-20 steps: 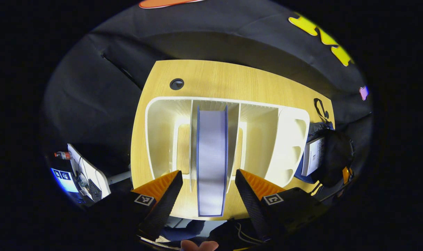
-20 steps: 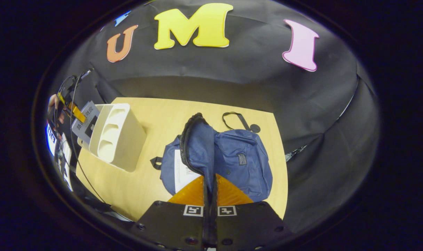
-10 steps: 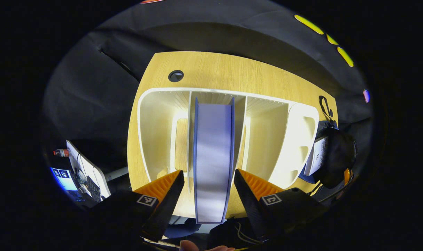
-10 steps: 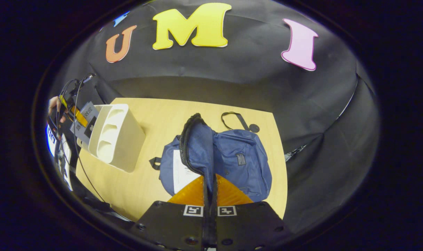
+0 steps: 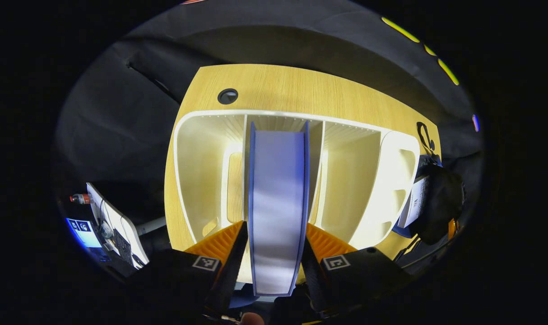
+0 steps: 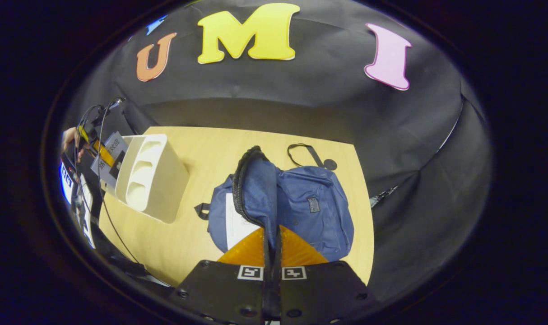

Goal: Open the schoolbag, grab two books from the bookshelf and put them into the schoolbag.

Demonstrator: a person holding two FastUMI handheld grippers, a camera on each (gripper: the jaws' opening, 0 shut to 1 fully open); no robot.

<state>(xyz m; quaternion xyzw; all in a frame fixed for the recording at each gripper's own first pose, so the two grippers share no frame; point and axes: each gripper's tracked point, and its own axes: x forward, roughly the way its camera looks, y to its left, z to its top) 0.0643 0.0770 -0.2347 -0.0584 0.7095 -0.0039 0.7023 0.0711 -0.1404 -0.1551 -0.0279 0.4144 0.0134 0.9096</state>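
The desk (image 6: 202, 149) carries everything: the white shelf (image 5: 202, 149) to one side and the blue bag (image 6: 319, 212) lying well apart from it. In the right gripper view the bag is open, its zippered flap (image 6: 251, 180) lifted upright, and a white book (image 6: 235, 223) sits inside the mouth. So one book looks packed and the second fetch is the step in hand.

In the left gripper view a book (image 5: 277, 198) stands upright in the shelf's middle slot, page edge facing the camera, with blue covers on both sides. The left gripper (image 5: 274, 253) straddles its near end, both fingers against the covers, apparently clamped on it. The right gripper (image 6: 272, 246) has its fingers pressed together on the flap's edge, holding the bag open.

The next move probably calls for drawing the book straight out along the slot, clear of the dividers, then carrying it across to the bag's mouth while the right keeps the flap up.
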